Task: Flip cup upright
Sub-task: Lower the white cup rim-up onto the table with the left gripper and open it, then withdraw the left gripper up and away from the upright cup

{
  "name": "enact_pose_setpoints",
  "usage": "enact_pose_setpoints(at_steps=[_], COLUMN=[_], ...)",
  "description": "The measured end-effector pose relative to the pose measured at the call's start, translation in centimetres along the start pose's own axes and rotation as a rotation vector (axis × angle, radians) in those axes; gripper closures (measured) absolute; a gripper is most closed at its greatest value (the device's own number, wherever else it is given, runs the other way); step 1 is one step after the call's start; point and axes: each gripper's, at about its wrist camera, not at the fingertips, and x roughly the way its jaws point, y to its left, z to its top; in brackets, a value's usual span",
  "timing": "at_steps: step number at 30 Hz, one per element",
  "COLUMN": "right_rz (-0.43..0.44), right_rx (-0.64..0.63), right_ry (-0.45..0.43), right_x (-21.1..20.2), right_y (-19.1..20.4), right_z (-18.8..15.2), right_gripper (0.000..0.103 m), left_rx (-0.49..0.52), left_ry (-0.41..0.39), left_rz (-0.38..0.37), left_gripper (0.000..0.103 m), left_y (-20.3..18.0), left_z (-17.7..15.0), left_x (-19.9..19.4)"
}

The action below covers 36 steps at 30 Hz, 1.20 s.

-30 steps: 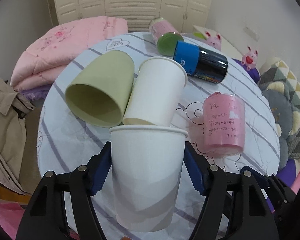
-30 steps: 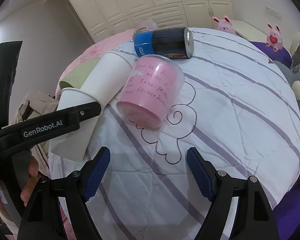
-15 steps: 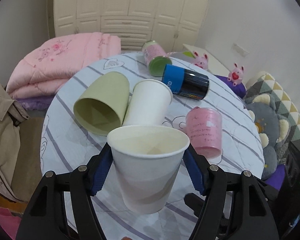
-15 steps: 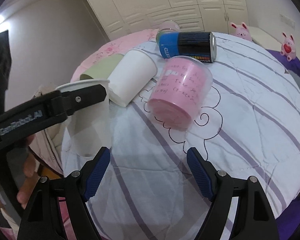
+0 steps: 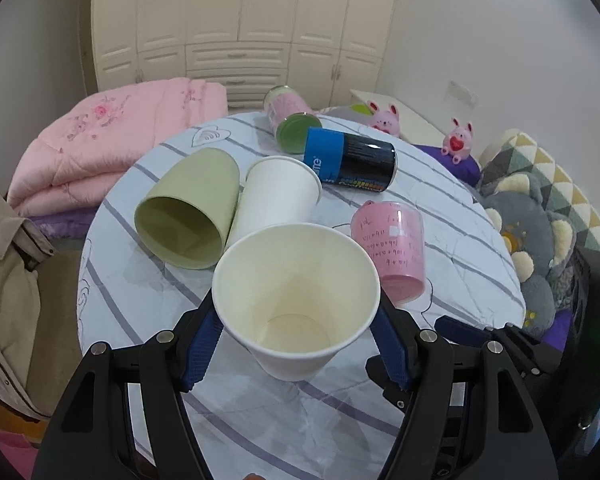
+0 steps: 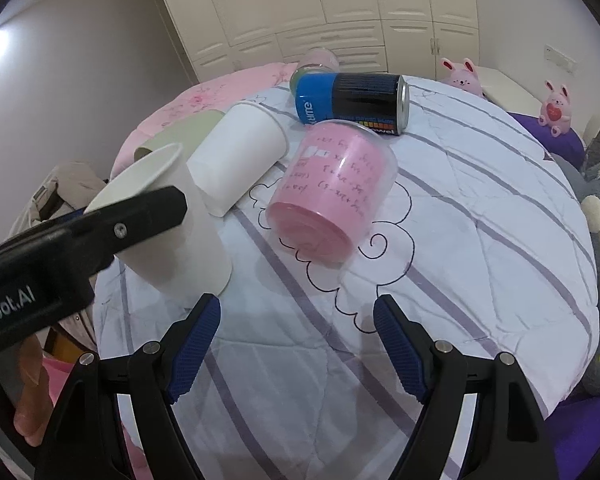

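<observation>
Left wrist view, lower centre of the frame: the left gripper [image 5: 296,344] was clamped on a white paper cup [image 5: 296,300], its blue pads pressed against the cup's two sides just below the rim. The cup's mouth faced the camera and its flat bottom was visible inside. In the right wrist view the same cup [image 6: 180,236] appeared at left centre, tilted with the mouth up and to the left, its base at or just above the striped tablecloth [image 6: 480,240]; contact could not be judged.

Right wrist view, bottom of the frame: the right gripper [image 6: 298,344] stood with its fingers apart and nothing between them, above bare cloth.

Middle of the frame: a pink cup [image 6: 332,196] with handwriting lay on its side, right of a second white paper cup [image 6: 240,160], also on its side. A green cup [image 5: 188,208] lay touching that second cup, its open mouth toward the lower left.

Upper centre: a blue-and-black can [image 6: 352,102] lay on its side behind the pink cup, and a pink jar with a green lid [image 5: 292,120] lay beyond it.

Upper left, left wrist view: a folded pink quilt [image 5: 112,136] lay past the table edge.
</observation>
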Motion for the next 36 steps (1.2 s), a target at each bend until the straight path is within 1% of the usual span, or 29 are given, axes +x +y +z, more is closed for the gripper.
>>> enact_pose_setpoints(at_steps=[2,4,6,7,15,21,26,28,29,30,31,33,36], right_rz=[-0.006,-0.011,-0.011,-0.013,-0.023,-0.048,-0.069,-0.077,-0.081,-0.088,-0.098,-0.12,-0.155], right_rx=[-0.001,0.002,0.005,0.006,-0.005,0.001,-0.001,0.002,0.002,0.0,-0.003,-0.009,-0.009], right_ry=[-0.002,-0.001,-0.004,-0.006,-0.027,-0.056,-0.092,-0.1,-0.106,-0.116,-0.129,-0.164,-0.222], right_x=[-0.1,-0.2,-0.3,-0.4,-1.7,-2.9,-4.4,-4.8,-5.0,-5.4,-5.8,-6.8,-8.1], right_y=[0.0,-0.2,-0.3,-0.3,-0.1,-0.2,-0.1,-0.1,-0.2,-0.2,-0.1,-0.1,-0.3], right_z=[0.0,0.0,0.0,0.0,-0.2,-0.3,-0.5,-0.6,-0.6,-0.7,-0.8,-1.0,-1.1], right_gripper=[0.023,0.023,0.023,0.023,0.023,0.023,0.023,0.022,0.022,0.022,0.022,0.022,0.022], left_rx=[0.008,0.01,0.007,0.006,0.029,0.063,0.082,0.09,0.097,0.108,0.116,0.124,0.119], left_ry=[0.002,0.01,0.018,0.018,0.005,-0.029,-0.052,-0.078,-0.094,-0.118,-0.148,-0.201,-0.231], left_rz=[0.002,-0.007,-0.021,-0.028,0.004,0.049,0.062,0.072,0.08,0.095,0.112,0.135,0.121], left_gripper=[0.032,0.021,0.015,0.014,0.014,0.014,0.014,0.013,0.01,0.003,0.001,0.001,0.001], left_y=[-0.1,-0.1,-0.1,-0.1,-0.3,-0.6,-0.7,-0.7,-0.8,-1.0,-1.1,-1.3,-1.3], left_z=[-0.1,-0.2,-0.3,-0.3,-0.6,-1.1,-1.5,-1.5,-1.6,-1.7,-1.8,-2.0,-1.9], left_x=[-0.1,-0.2,-0.3,-0.4,-1.5,-2.9,-4.4,-5.1,-5.5,-5.9,-6.4,-7.5,-8.5])
